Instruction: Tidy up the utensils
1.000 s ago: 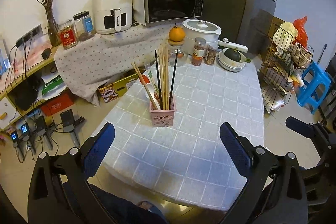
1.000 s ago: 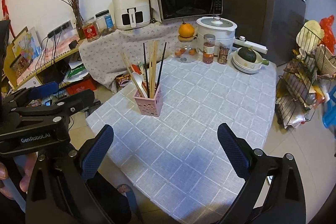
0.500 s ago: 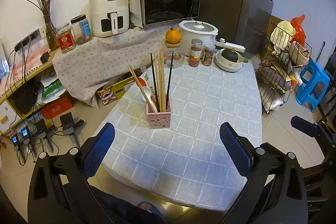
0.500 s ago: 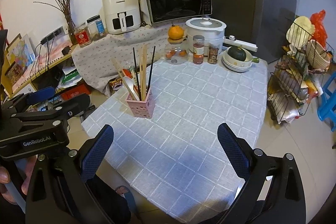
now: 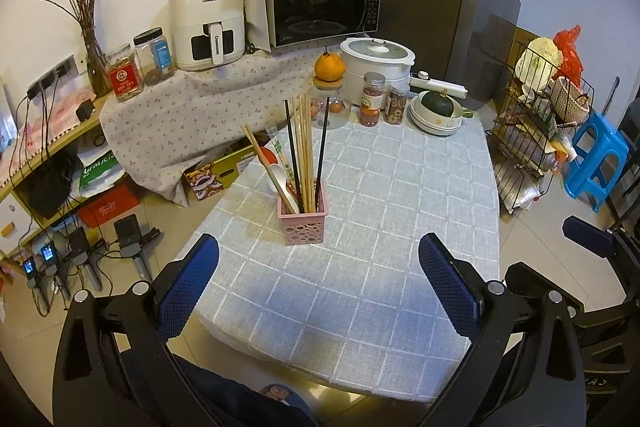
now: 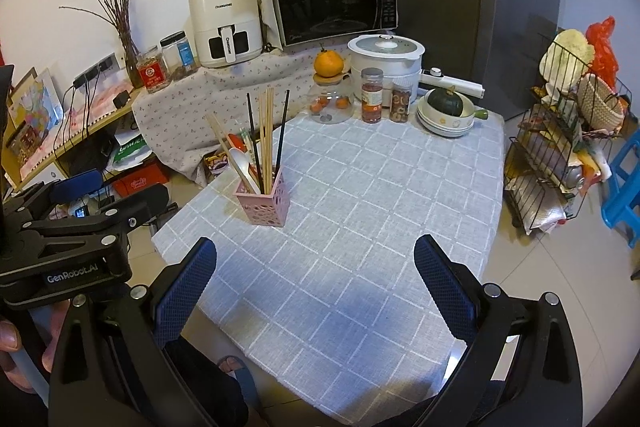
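Note:
A pink perforated utensil holder [image 5: 305, 224] stands on the grey checked tablecloth [image 5: 380, 227], left of centre; it also shows in the right wrist view [image 6: 266, 203]. It holds several wooden chopsticks [image 5: 306, 147], two black chopsticks [image 5: 322, 151] and a white spoon [image 5: 285, 183], all upright or leaning. My left gripper [image 5: 318, 283] is open and empty, above the table's near edge, well short of the holder. My right gripper [image 6: 316, 281] is open and empty, also near the front edge. The left gripper's body shows at the left of the right wrist view [image 6: 72, 227].
At the table's far end stand a glass jar with an orange [image 5: 329, 95], two spice jars [image 5: 372, 99], a rice cooker [image 5: 378, 67] and stacked bowls with a squash [image 5: 437, 111]. A wire rack [image 5: 536, 131] and blue stool [image 5: 596, 159] are right.
Both grippers have drawn back and risen from the table, so the holder looks smaller and farther. Both stay open and empty.

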